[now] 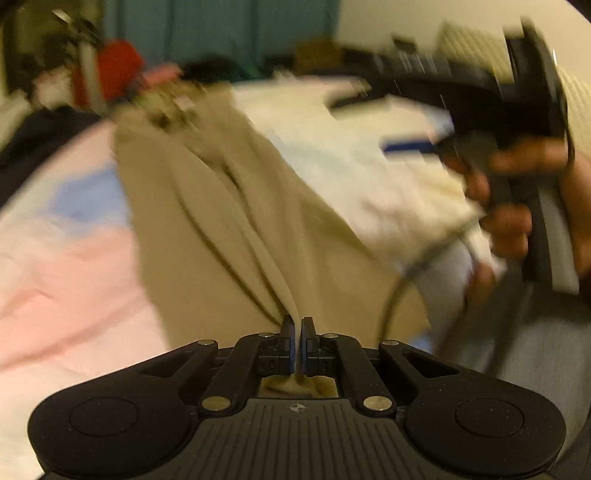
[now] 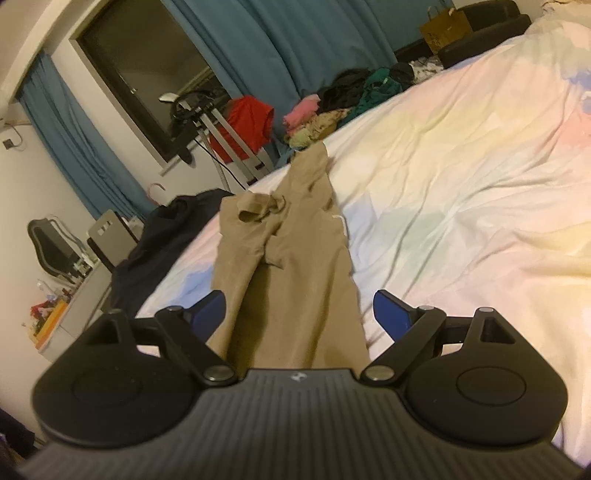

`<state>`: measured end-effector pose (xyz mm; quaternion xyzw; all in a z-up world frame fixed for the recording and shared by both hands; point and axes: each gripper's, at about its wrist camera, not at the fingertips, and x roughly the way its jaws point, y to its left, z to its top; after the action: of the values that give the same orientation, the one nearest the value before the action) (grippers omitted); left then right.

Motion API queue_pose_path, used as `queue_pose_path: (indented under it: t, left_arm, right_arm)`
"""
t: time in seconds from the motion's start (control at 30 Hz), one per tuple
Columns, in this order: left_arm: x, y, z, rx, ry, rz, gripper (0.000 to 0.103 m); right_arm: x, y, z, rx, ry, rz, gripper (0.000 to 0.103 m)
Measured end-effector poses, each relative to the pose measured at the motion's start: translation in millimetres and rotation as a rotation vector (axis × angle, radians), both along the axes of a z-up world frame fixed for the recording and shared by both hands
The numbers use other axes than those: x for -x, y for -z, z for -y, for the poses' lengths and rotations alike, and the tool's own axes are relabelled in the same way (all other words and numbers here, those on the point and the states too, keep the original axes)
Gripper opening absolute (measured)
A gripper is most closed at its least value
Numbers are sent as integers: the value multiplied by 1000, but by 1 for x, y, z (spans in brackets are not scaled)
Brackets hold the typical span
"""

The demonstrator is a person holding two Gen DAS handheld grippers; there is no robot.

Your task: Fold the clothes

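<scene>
Tan trousers (image 2: 291, 258) lie lengthwise on the pastel bedcover (image 2: 461, 166), waist end bunched toward the far edge. My left gripper (image 1: 298, 332) is shut on an edge of the tan trousers (image 1: 229, 221) and pulls the cloth taut; the view is blurred by motion. My right gripper (image 2: 299, 310) is open, its blue-padded fingers (image 2: 388, 314) astride the near end of the trousers without gripping. The right gripper also shows in the left wrist view (image 1: 406, 147), held in a hand at the right, over the bedcover (image 1: 55, 258).
A pile of mixed clothes (image 2: 343, 103) lies at the bed's far edge. A dark garment (image 2: 159, 243) hangs off the left side. A chair with a red garment (image 2: 247, 122), a desk (image 2: 74, 302), blue curtains and a paper bag (image 2: 445, 27) stand beyond.
</scene>
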<state>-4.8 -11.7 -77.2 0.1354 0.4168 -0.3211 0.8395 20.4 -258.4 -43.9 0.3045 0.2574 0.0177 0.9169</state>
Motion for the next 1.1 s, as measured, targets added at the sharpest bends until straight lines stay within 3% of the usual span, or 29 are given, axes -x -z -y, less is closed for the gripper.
queue_pose_path:
  t: [0.07, 0.17, 0.3, 0.37, 0.43, 0.5, 0.53, 0.63, 0.73, 0.93, 1.1]
  left_arm:
    - [-2, 17, 5, -33, 65, -99, 30]
    - [-6, 21, -7, 16, 59, -176, 48]
    - [-32, 9, -54, 266, -91, -277, 61]
    - [-49, 8, -82, 394, -200, -320, 71]
    - [-64, 17, -108, 519, -318, -390, 74]
    - [-78, 26, -133, 640, -435, -460, 74]
    - [-84, 33, -140, 670, -486, -496, 74]
    - [-101, 49, -151, 697, -590, -571, 71]
    - [-108, 53, -146, 627, -613, -573, 70]
    - [-108, 50, -121, 483, -513, -535, 72]
    - [-107, 50, -107, 489, -436, -581, 66]
  right_arm:
    - [-3, 7, 0, -10, -1, -36, 88]
    - [-8, 20, 3, -46, -5, -98, 88]
    - [-5, 34, 8, -121, 13, -159, 88]
    - [-4, 41, 10, -159, 21, -189, 88]
    - [-2, 48, 12, -197, 30, -220, 88]
    - [0, 55, 15, -234, 39, -250, 79]
    - [0, 58, 16, -253, 44, -265, 69]
    - [4, 66, 15, -294, 48, -307, 66]
    - [9, 73, 13, -332, 49, -347, 66]
    - [14, 86, 4, -397, 2, -430, 66]
    - [23, 81, -8, -360, -56, -474, 66]
